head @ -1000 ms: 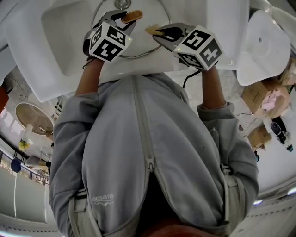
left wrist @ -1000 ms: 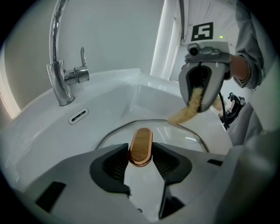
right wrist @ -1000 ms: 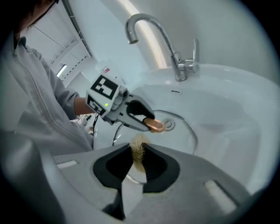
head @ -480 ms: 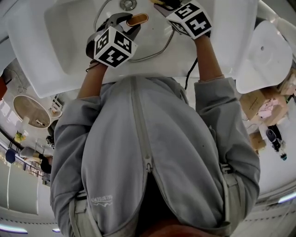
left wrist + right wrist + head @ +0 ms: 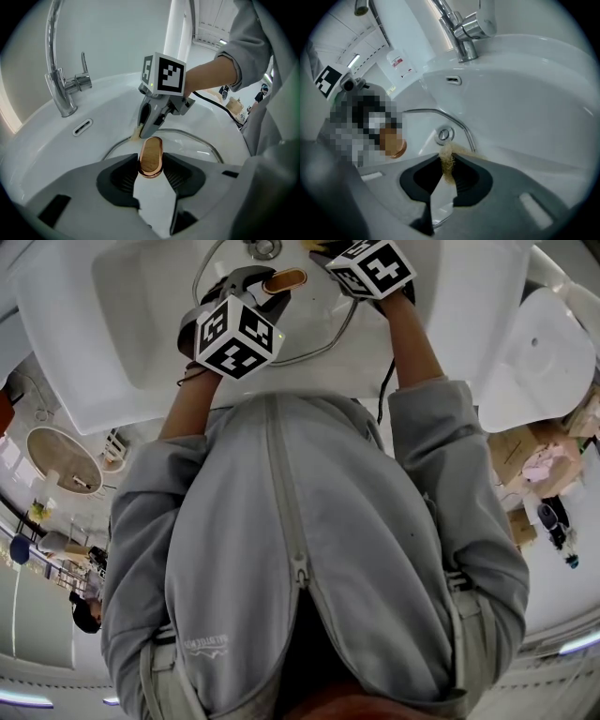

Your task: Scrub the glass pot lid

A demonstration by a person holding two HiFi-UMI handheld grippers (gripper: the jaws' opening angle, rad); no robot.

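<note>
Glass pot lid (image 5: pixel 190 146) tilted in sink (image 5: pixel 525 117): left tool (image 5: pixel 151 168) clamps its knob (image 5: pixel 151 151) to steady it, right tool (image 5: pixel 447 165) pinches scrub pad (image 5: pixel 446 154) near its rim.

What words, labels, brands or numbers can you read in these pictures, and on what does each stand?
No text can be read.
Small print with a logo, low on the grey jacket: too blurred to read.
White sticker with red marks, on a white panel: too small to read.
Marker cubes: black-and-white squares only, no words.
</note>
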